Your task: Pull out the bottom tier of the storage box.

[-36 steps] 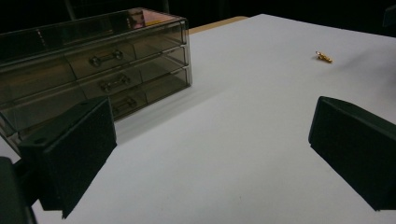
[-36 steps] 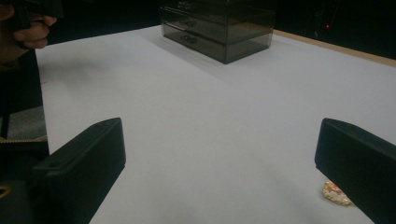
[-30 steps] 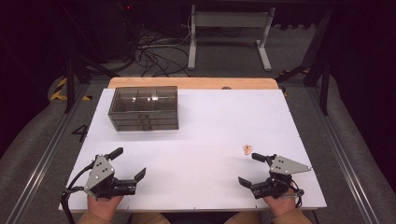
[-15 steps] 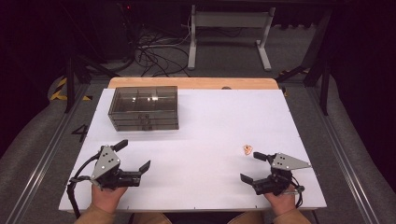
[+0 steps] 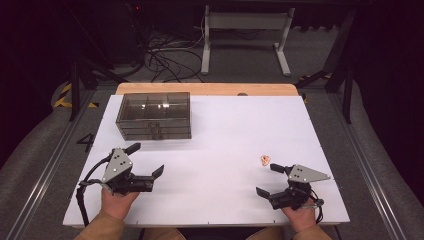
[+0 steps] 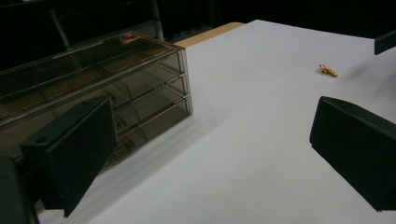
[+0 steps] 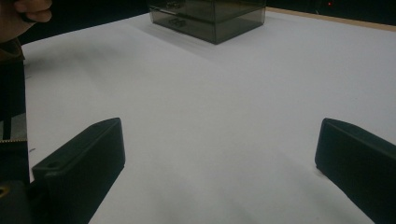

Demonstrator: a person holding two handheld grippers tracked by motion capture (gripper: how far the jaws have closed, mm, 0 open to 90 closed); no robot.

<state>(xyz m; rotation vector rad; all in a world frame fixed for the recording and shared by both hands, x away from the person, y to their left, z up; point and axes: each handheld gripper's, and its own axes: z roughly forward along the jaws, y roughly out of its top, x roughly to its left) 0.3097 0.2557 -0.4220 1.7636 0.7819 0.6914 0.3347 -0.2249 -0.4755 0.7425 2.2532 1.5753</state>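
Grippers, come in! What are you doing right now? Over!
Left gripper open, empty. Right gripper open, empty. Small orange piece lying just beyond right gripper, untouched. Drawer box shut, far left. Nothing between.

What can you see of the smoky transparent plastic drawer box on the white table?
The smoky transparent plastic drawer box stands upright on the far left part of the white table, near its wooden edge. It has three stacked drawer levels with dividers, all pushed in. Small items show dimly inside the lower drawers. Neither gripper touches it.

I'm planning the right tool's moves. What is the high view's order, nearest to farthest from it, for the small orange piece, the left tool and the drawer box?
1. Small orange piece, just ahead of right tool.
2. Left tool, across the table's near side.
3. Drawer box, far left.
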